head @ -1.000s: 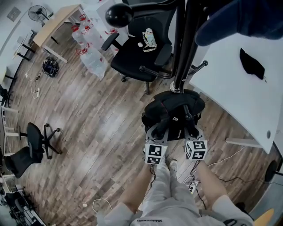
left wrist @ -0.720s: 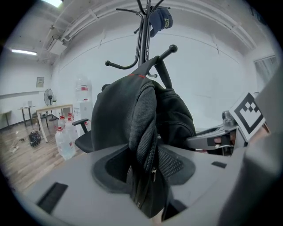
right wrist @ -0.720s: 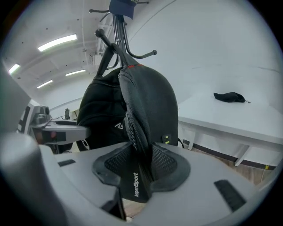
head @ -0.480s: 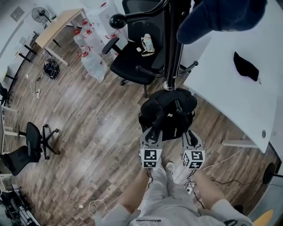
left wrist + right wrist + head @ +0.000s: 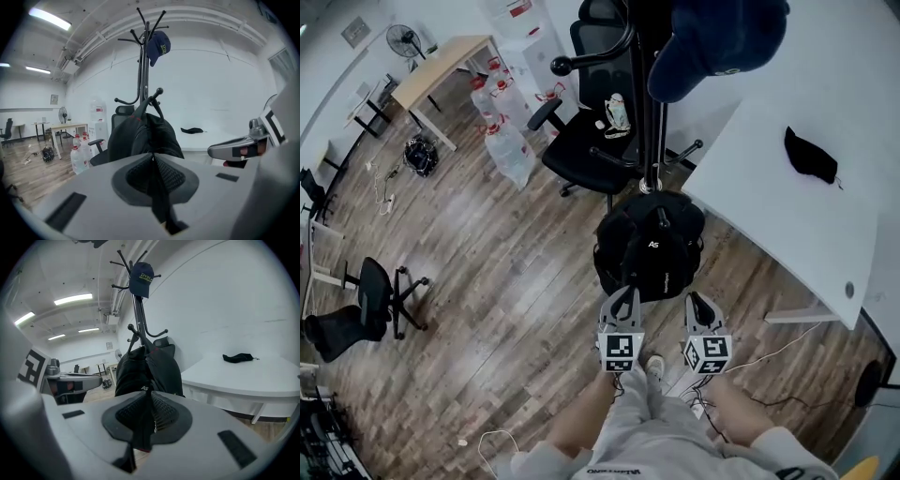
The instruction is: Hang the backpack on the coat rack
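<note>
The black backpack (image 5: 649, 246) hangs in the air just in front of the black coat rack (image 5: 649, 112), low by its pole. My left gripper (image 5: 627, 292) meets the bag's near edge. Its jaws have just been closing and now stand shut with a black strap (image 5: 161, 197) between them. My right gripper (image 5: 695, 300) is shut on another strap (image 5: 140, 432) with a red edge. In the left gripper view the backpack (image 5: 145, 136) fills the middle below the coat rack (image 5: 142, 70). In the right gripper view the backpack (image 5: 147, 369) is also below the coat rack (image 5: 138, 315). A navy cap (image 5: 717, 42) hangs on an upper hook.
A black office chair (image 5: 591, 131) stands behind the rack. A white table (image 5: 787, 216) with a black cloth (image 5: 811, 155) is to the right. Water jugs (image 5: 508, 141) stand at the left, another chair (image 5: 370, 300) further left. Cables lie by my feet.
Both grippers have risen with the backpack, which now hangs higher and closer to the rack's pole. The left jaws opened and shut again on a strap.
</note>
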`<state>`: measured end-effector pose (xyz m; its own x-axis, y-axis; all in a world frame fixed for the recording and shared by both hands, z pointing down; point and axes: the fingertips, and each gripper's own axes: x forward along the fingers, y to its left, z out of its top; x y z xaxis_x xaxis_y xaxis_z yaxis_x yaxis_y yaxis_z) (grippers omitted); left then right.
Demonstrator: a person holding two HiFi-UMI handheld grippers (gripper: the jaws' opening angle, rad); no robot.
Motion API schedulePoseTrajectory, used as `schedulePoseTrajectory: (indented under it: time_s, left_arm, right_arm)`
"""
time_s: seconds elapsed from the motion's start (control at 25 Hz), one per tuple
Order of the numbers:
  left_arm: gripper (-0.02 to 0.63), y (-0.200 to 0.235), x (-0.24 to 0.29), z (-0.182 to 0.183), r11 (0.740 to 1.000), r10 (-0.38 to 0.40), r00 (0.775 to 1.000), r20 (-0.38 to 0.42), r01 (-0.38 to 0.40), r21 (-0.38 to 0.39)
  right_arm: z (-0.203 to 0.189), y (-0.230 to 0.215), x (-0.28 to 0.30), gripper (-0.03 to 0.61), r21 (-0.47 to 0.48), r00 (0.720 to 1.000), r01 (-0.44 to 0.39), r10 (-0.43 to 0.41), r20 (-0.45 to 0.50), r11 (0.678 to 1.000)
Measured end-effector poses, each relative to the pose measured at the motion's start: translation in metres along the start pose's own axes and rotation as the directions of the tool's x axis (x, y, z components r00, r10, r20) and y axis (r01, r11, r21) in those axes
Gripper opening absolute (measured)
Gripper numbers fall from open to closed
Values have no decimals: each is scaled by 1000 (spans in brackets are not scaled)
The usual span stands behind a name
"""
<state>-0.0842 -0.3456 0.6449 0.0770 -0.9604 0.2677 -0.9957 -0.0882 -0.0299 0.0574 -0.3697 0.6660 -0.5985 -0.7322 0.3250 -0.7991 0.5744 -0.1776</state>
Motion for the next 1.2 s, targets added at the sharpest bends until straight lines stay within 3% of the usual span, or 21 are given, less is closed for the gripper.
schedulePoseTrajectory:
  time_s: [0.28, 0.52, 0.8, 0.92, 1.2]
  left_arm:
    - [9, 3, -70, 42, 1000, -12, 999, 52, 11, 24]
    - [9, 4, -118, 73, 998, -32, 994, 102, 26, 58]
    - [9, 12, -170, 92, 998, -51, 981, 188, 45, 34]
    - [9, 15, -199, 93, 997, -81, 974, 213, 81, 10]
    - [9, 27, -270, 83, 985, -173, 956, 238, 163, 61]
  right_arm:
    - [42, 12, -63, 32, 34, 997, -43, 41, 65, 999]
    - [77, 31, -116, 32, -9, 986, -76, 77, 148, 997]
    - [84, 77, -158, 32, -26, 982, -84, 87, 167, 996]
    - [83, 98, -183, 32, -19, 980, -54, 57, 191, 998]
    - [54, 154, -241, 32, 0, 978, 35, -35, 205, 999]
